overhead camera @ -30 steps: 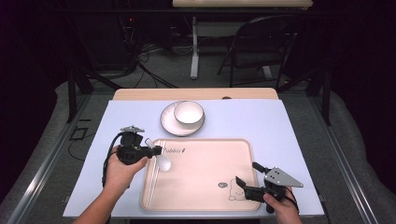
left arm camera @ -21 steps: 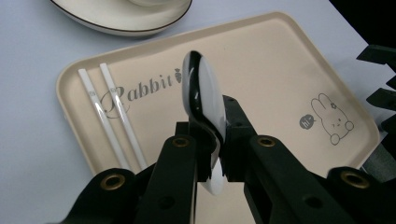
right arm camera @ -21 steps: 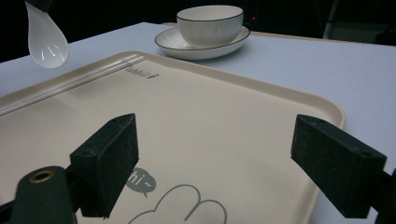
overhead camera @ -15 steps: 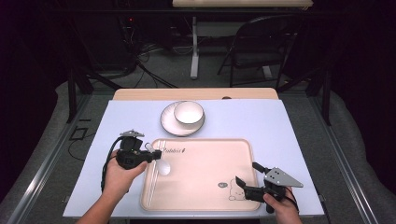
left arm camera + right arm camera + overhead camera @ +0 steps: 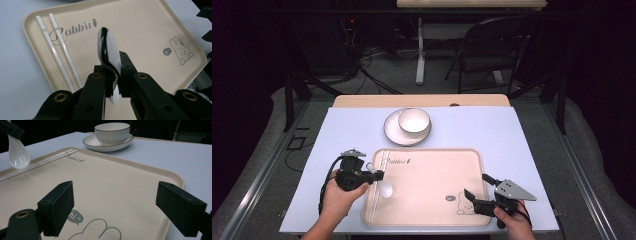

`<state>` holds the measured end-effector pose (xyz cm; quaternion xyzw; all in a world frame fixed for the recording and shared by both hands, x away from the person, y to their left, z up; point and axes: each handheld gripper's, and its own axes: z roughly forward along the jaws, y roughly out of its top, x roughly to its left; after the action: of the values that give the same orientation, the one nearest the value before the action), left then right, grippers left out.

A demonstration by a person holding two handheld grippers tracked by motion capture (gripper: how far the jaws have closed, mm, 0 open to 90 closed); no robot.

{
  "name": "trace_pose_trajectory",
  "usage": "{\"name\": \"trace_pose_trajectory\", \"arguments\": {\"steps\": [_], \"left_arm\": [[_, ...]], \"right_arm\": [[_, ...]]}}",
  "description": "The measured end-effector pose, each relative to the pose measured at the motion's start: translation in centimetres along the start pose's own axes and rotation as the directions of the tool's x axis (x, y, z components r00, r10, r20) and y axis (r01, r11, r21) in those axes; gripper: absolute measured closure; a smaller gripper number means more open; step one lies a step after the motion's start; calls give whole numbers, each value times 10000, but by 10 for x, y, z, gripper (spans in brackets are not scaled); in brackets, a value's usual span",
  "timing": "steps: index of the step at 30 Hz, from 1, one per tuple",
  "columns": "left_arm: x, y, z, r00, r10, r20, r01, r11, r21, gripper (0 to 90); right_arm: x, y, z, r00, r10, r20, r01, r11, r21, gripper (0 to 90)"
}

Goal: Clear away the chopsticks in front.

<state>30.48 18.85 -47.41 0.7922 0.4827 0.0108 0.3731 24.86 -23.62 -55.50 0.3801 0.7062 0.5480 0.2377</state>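
High view showed the left gripper [image 5: 373, 175], clamped on the white spoon [image 5: 384, 188], had lowered toward the tray [image 5: 437, 170], nearing placement.

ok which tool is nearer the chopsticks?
Left. The left tool holds a spoon just beside the chopsticks; the right tool sits across the tray, near its far corner.

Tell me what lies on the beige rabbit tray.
Two white chopsticks lie along the beige rabbit tray's left edge. The left gripper holds a white spoon above it.
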Motion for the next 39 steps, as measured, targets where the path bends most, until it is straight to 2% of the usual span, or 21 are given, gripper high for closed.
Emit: {"name": "trace_pose_trajectory", "arguments": {"steps": [12, 15, 18, 23, 26, 31, 37, 39], "left_arm": [[3, -11, 8, 10000, -36, -44, 38, 9985, 541, 855], [3, -11, 11, 9999, 7, -117, 1, 9981, 619, 854], [4, -10, 14, 9993, 141, -359, -114, 9972, 735, 854], [5, -9, 16, 9996, 80, -284, -59, 9972, 739, 854], [5, -7, 18, 9992, 92, -377, -65, 9973, 730, 851], [4, -2, 19, 9971, 337, -676, -284, 9966, 773, 834], [4, -2, 19, 9971, 333, -690, -280, 9967, 768, 832], [8, 4, 24, 9969, 215, -761, -156, 9969, 771, 813]], "right_arm": [[0, 0, 0, 10000, 5, 7, -5, 10000, 9, 142], [0, 0, 0, 10000, -12, 2, 12, 10000, 3, 143], [0, 0, 0, 10000, -6, 1, 6, 10000, 1, 143], [0, 0, 0, 10000, 12, 3, -12, 10000, -2, 142], [0, 0, 0, 10000, 10, 1, -10, 10000, 1, 142], [0, 0, 0, 10000, 22, 0, -22, 10000, 3, 143], [-1, 0, 0, 10000, 44, 12, -44, 10000, 6, 143], [-1, 0, 0, 10000, 44, 12, -44, 10000, 6, 143]]}}
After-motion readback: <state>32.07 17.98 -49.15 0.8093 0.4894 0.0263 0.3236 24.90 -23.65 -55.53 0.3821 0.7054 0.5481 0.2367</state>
